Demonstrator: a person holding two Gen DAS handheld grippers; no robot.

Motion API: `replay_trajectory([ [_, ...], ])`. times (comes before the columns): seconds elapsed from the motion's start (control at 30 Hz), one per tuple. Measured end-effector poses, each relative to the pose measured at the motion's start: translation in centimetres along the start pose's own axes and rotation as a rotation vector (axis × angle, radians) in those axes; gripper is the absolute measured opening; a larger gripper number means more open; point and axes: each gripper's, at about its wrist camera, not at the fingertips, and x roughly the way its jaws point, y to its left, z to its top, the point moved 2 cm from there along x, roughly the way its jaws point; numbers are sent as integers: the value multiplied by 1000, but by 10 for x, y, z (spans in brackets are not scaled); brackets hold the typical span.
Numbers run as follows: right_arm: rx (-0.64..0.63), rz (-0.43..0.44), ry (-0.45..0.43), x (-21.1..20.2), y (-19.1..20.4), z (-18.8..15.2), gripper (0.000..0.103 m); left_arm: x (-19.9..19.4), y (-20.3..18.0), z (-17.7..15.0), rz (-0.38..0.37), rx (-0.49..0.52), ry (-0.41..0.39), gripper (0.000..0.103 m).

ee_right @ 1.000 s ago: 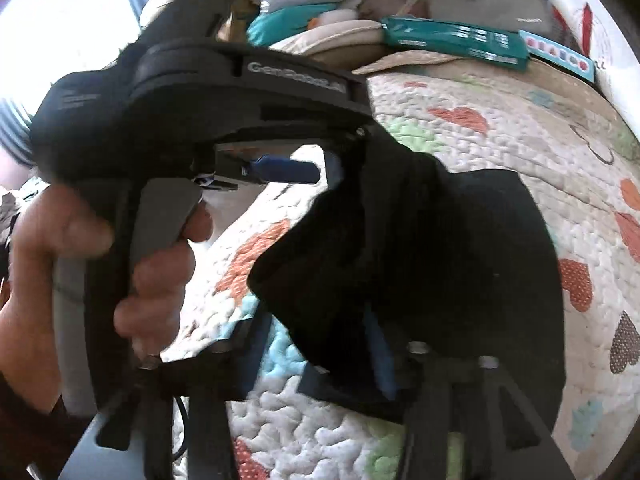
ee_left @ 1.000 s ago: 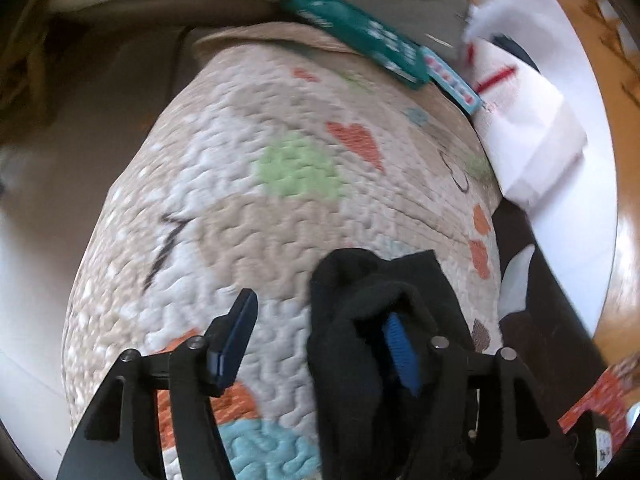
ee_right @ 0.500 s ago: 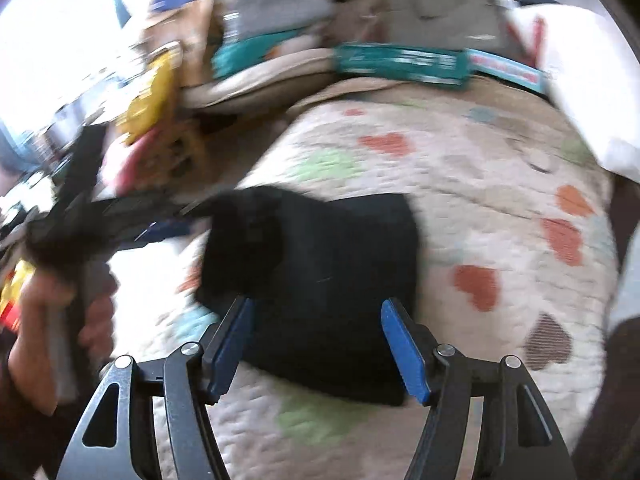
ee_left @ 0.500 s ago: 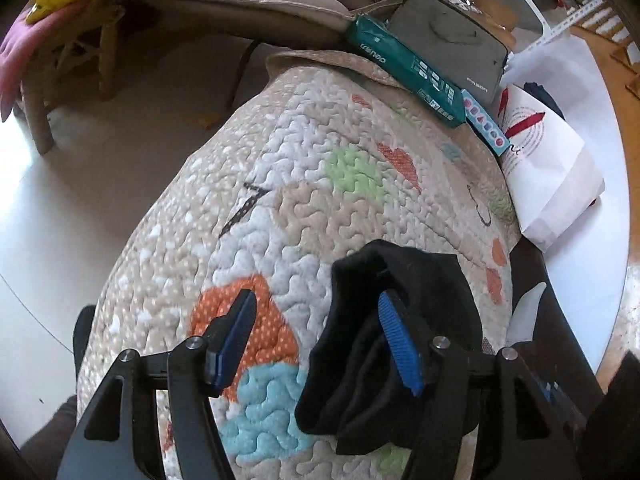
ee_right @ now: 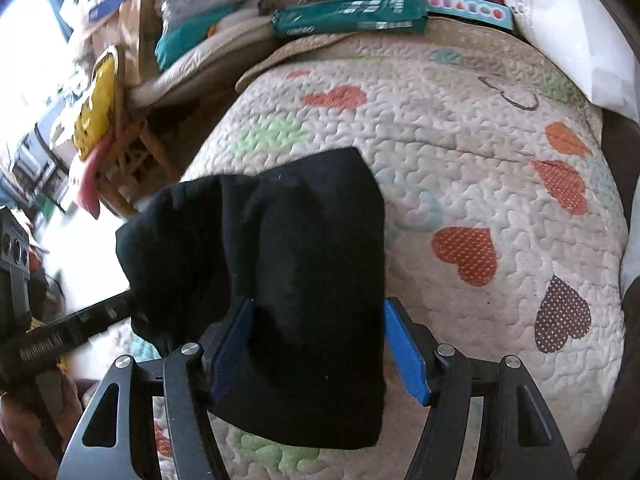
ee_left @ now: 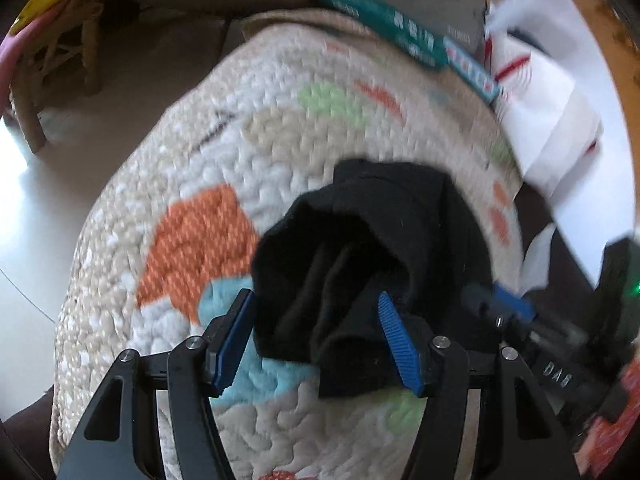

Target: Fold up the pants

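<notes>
Left gripper (ee_left: 316, 338): 2 blue ribbed fingers (ee_left: 398, 346) spread wide, the bunched end of the black pants (ee_left: 384, 240) sits between them; the cloth brushes the inner faces but there's no visible squeeze, so a real grip can't be told. Right gripper (ee_right: 318, 346): fingers (ee_right: 406, 354) also spread wide, straddling the near edge of the folded pants (ee_right: 304, 248), cloth filling the gap and touching both pads, not pinched.

Pants: soft matte black knit, folded into a thick, roughly rectangular bundle. The left end is lumpy and rolled with open folds, the right side flatter with a squared far corner. It lies on the near-left part of the quilt (ee_right: 480, 152), close to its left edge.

Quilt: cream, puffy, wavy stitched texture, with dotted heart patches in orange, green, blue and brown.

Far edge: long green flat box (ee_right: 348, 18) with a light blue box (ee_right: 468, 8) to its right, white paper bag (ee_right: 568, 32) at far right. Left view is motion-blurred. Right gripper's blue finger also shows at the right of the left view (ee_left: 510, 306)
</notes>
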Motion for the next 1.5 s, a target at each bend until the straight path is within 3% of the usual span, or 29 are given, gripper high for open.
replay_trajectory([
  [0.07, -9, -6, 7, 1, 1, -1, 46, 1, -3, -1, -21, 20, 6, 46],
  [0.13, 20, 14, 6, -2, -6, 1, 36, -2, -4, 0, -45, 21, -3, 42],
  [0.23, 85, 56, 2, -7, -25, 5, 25, -6, 2, 2, -147, -42, -4, 41],
  [0.3, 115, 50, -8, -11, -36, 6, 11, -6, 8, 4, -226, -98, 10, 41],
  [0.4, 173, -13, -21, -14, -65, 6, 9, -4, 14, 7, -275, -161, 29, 46],
  [0.47, 173, -125, -2, -9, -81, 6, 9, -6, 18, 8, -237, -187, 17, 50],
  [0.5, 181, -140, 0, -9, -86, 7, 10, -7, 19, 8, -222, -190, 10, 50],
  [0.57, 217, -84, -31, -19, -92, 11, 11, -15, 18, 6, -197, -166, -16, 50],
  [0.63, 191, 3, -66, -31, -80, 23, 20, -25, 12, -1, -188, -122, -59, 52],
  [0.7, 100, 80, -81, -38, -53, 39, 69, -27, 0, -7, -208, -57, -75, 54],
  [0.73, 52, 118, -86, -39, -38, 46, 76, -26, -8, -9, -211, -7, -73, 55],
  [0.83, -105, 178, -26, -24, 9, 65, 79, -24, -29, -16, -157, 134, -104, 55],
  [0.93, -248, 169, 48, 2, 47, 76, 78, -9, -38, -23, -47, 228, -95, 55],
  [1.0, -310, 161, 87, 16, 63, 75, 76, 4, -33, -25, 1, 222, -51, 42],
  [1.03, -350, 144, 105, 25, 72, 75, 73, 9, -29, -26, 6, 206, -30, 42],
  [1.1, -421, 115, 178, 42, 87, 75, 10, 7, -23, -23, -23, 172, -31, 39],
  [1.27, -456, 43, 184, 52, 98, 85, 6, 1, -10, -16, -132, 54, -16, 33],
  [1.4, -396, 26, 185, 68, 98, 98, 6, 0, -6, -14, -113, 28, -29, 36],
  [1.5, -387, -2, 184, 76, 98, 94, 12, 9, 6, -14, -126, -41, 11, 40],
])
